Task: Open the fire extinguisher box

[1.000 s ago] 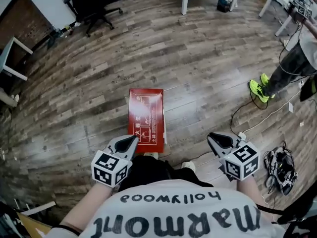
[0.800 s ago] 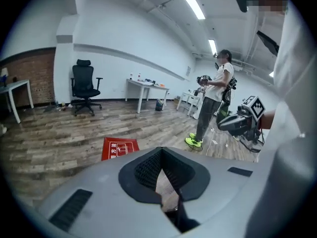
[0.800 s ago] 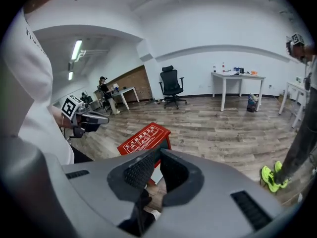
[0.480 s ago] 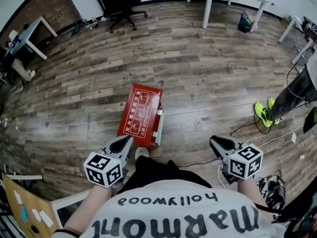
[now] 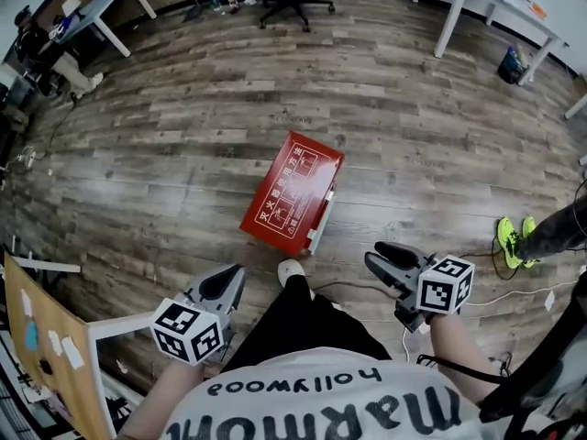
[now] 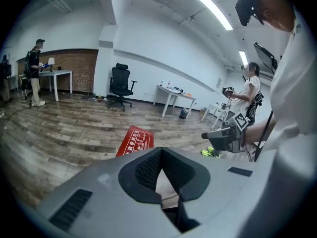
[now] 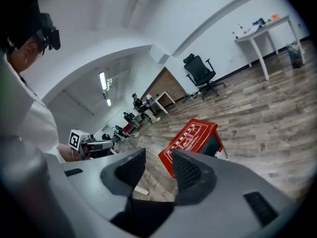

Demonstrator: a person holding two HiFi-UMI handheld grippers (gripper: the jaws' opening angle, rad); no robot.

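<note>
Both tools are held low in front of the body and pointed slightly downward toward the flat red rectangular metal box (image 5: 292,192). This is judged to be an approach posture, since nothing is touched yet and the box lies well apart from both. The left gripper (image 5: 235,274) is carried with its jaws brought together at the tips and nothing between them (only a triangle of floor is seen through the gap behind the tips in the left gripper view). The right gripper (image 5: 376,253) is shown with its jaws apart. They have just been opening, and nothing is held between them: only floor and the distant box (image 7: 190,137) are framed there. That opening is read as preparation for a grasp on a door edge or latch, so the work is probably meant for the right side.

The box is laid flat on the grey-brown wood-plank floor (image 5: 413,136), just ahead of a pale shoe toe (image 5: 292,269), and is turned at an angle to the person. Its broad upper face is printed with white characters and small pictogram panels. Along the long side turned toward the right gripper, a dark panel framed by a pale strip can be made out (possibly the door's window; no handle or latch can be told). The box is judged to be closed.
</note>
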